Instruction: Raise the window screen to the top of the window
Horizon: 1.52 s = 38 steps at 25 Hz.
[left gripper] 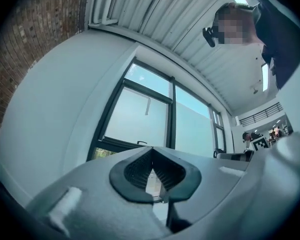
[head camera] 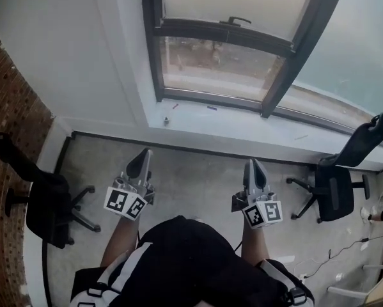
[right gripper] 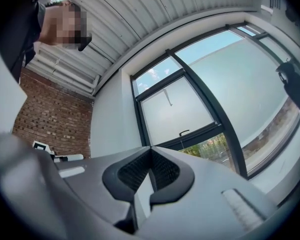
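The window screen (head camera: 236, 2) is a pale frosted panel covering the upper part of the dark-framed window. Its dark bottom bar (head camera: 223, 34) carries a small handle (head camera: 234, 21), with clear glass showing outdoors below. Both grippers are held over the floor, well short of the window and apart from it. The left gripper (head camera: 144, 153) and the right gripper (head camera: 250, 164) are shut and empty, pointing toward the window. In the left gripper view the shut gripper (left gripper: 152, 154) points below the screen (left gripper: 139, 116). In the right gripper view the gripper (right gripper: 150, 151) is left of the handle (right gripper: 184, 132).
A white window sill (head camera: 242, 123) runs under the window with small bits on it. A black office chair (head camera: 47, 203) stands at the left by the brick wall (head camera: 6, 107), another chair (head camera: 335, 184) at the right. Cables (head camera: 332, 254) lie on the floor at the right.
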Each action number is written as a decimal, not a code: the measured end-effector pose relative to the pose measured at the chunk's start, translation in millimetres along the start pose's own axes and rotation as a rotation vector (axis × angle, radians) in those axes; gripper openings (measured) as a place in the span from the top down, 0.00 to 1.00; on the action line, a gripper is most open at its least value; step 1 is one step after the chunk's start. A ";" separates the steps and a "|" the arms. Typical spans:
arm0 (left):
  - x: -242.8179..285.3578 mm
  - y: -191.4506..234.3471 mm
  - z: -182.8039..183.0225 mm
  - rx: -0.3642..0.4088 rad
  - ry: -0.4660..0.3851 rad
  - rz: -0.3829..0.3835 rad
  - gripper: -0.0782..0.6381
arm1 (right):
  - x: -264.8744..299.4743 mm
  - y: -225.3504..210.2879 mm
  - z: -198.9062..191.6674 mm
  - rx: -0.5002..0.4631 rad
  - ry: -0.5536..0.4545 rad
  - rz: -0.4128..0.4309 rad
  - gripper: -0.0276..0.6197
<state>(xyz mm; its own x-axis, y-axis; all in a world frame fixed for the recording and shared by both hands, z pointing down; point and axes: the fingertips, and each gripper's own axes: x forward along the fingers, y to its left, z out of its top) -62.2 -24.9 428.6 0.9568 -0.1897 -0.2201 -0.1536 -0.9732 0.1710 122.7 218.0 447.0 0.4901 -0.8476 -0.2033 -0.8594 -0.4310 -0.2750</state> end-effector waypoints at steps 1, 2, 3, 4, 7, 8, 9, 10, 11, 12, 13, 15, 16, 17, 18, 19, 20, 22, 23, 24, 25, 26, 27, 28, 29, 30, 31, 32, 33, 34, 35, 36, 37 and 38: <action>9.3 -10.7 -2.3 -0.010 -0.011 -0.029 0.89 | -6.9 -13.2 2.6 0.001 -0.001 -0.020 0.95; 18.0 -21.0 -4.8 -0.020 -0.020 -0.058 0.89 | -13.8 -25.8 4.6 0.002 -0.001 -0.039 0.95; 26.2 -30.9 -7.7 -0.025 -0.024 -0.088 0.89 | -20.6 -37.3 6.4 0.003 -0.001 -0.058 0.95; 34.2 -40.7 -11.0 -0.024 -0.021 -0.117 0.89 | -27.5 -48.0 8.3 0.003 -0.002 -0.075 0.95; 57.9 -68.9 -20.6 -0.022 -0.002 -0.201 0.89 | -45.6 -76.8 15.8 0.000 -0.016 -0.124 0.95; 65.0 -76.4 -23.2 -0.035 0.002 -0.223 0.89 | -50.4 -85.4 17.6 0.001 -0.020 -0.140 0.95; 71.4 -82.6 -25.7 -0.052 0.004 -0.241 0.89 | -54.5 -93.1 18.8 0.004 -0.024 -0.155 0.95; 77.0 -87.8 -28.3 -0.065 0.009 -0.253 0.89 | -57.9 -99.7 19.3 0.008 -0.028 -0.168 0.95; 81.9 -92.5 -31.0 -0.065 0.018 -0.263 0.89 | -60.7 -104.9 19.0 0.011 -0.029 -0.180 0.95; 86.4 -97.2 -33.8 -0.056 0.030 -0.273 0.89 | -62.4 -108.8 18.3 0.015 -0.029 -0.190 0.95; 91.1 -101.6 -36.0 -0.044 0.041 -0.285 0.89 | -62.7 -111.8 17.5 0.018 -0.027 -0.198 0.95; 102.7 -108.3 -38.4 -0.033 0.053 -0.316 0.89 | -58.7 -115.9 16.3 0.023 -0.022 -0.211 0.95; 109.5 -109.9 -39.2 -0.033 0.053 -0.332 0.89 | -55.0 -117.4 15.8 0.022 -0.019 -0.216 0.95; 116.7 -110.1 -40.3 -0.037 0.050 -0.348 0.89 | -50.5 -118.7 15.2 0.019 -0.016 -0.221 0.95; 124.5 -109.1 -41.6 -0.045 0.045 -0.365 0.89 | -44.8 -120.2 14.5 0.012 -0.014 -0.226 0.95; 132.9 -107.1 -42.8 -0.054 0.038 -0.383 0.89 | -37.7 -122.1 13.9 0.005 -0.013 -0.229 0.95; 141.8 -104.4 -44.0 -0.062 0.030 -0.397 0.89 | -29.6 -124.6 13.8 -0.003 -0.013 -0.232 0.95; 160.1 -99.1 -45.8 -0.072 0.016 -0.417 0.84 | -12.1 -130.5 15.7 -0.013 -0.016 -0.236 0.95; 168.9 -96.1 -45.8 -0.079 0.009 -0.423 0.82 | -2.7 -132.4 17.7 -0.019 -0.019 -0.235 0.95; 177.0 -91.9 -44.9 -0.088 0.002 -0.424 0.82 | 7.1 -133.0 19.8 -0.026 -0.021 -0.231 0.95; 184.7 -86.5 -43.5 -0.094 -0.007 -0.422 0.82 | 17.5 -132.6 21.6 -0.036 -0.021 -0.225 0.95; 192.2 -80.1 -42.1 -0.096 -0.017 -0.418 0.82 | 28.8 -131.9 22.8 -0.047 -0.021 -0.215 0.95; 200.0 -73.2 -41.1 -0.096 -0.025 -0.412 0.82 | 41.0 -131.5 23.5 -0.058 -0.020 -0.204 0.95; 207.6 -65.7 -40.7 -0.094 -0.032 -0.406 0.82 | 53.8 -131.6 23.5 -0.066 -0.018 -0.193 0.95; 214.9 -57.8 -40.8 -0.091 -0.036 -0.398 0.82 | 66.7 -131.9 22.9 -0.071 -0.015 -0.182 0.95; 221.5 -49.5 -41.4 -0.087 -0.038 -0.390 0.82 | 79.1 -132.2 21.9 -0.073 -0.014 -0.173 0.95; 227.5 -41.1 -42.6 -0.083 -0.037 -0.382 0.82 | 90.5 -132.6 20.5 -0.076 -0.014 -0.167 0.95; 233.0 -33.1 -44.0 -0.081 -0.033 -0.374 0.82 | 101.0 -133.1 19.1 -0.077 -0.013 -0.163 0.95; 238.2 -25.2 -45.6 -0.080 -0.027 -0.366 0.82 | 110.8 -133.9 17.7 -0.078 -0.013 -0.161 0.95; 243.5 -17.4 -47.2 -0.078 -0.021 -0.357 0.82 | 120.5 -134.7 16.1 -0.078 -0.012 -0.160 0.95; 248.9 -9.3 -48.5 -0.074 -0.014 -0.348 0.82 | 130.5 -135.4 14.2 -0.075 -0.011 -0.159 0.95; 254.4 -0.8 -49.7 -0.068 -0.008 -0.338 0.82 | 140.8 -135.9 12.1 -0.072 -0.010 -0.156 0.95; 259.9 8.0 -50.9 -0.060 -0.001 -0.327 0.82 | 151.2 -136.1 10.0 -0.070 -0.009 -0.154 0.95; 265.5 17.1 -52.5 -0.053 0.008 -0.314 0.82 | 161.2 -136.1 7.7 -0.070 -0.007 -0.151 0.95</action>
<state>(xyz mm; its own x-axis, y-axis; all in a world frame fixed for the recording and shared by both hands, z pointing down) 202.2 -85.2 423.5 0.9573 0.1205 -0.2629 0.1629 -0.9758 0.1460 319.7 142.5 444.4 0.6153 -0.7696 -0.1710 -0.7838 -0.5739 -0.2372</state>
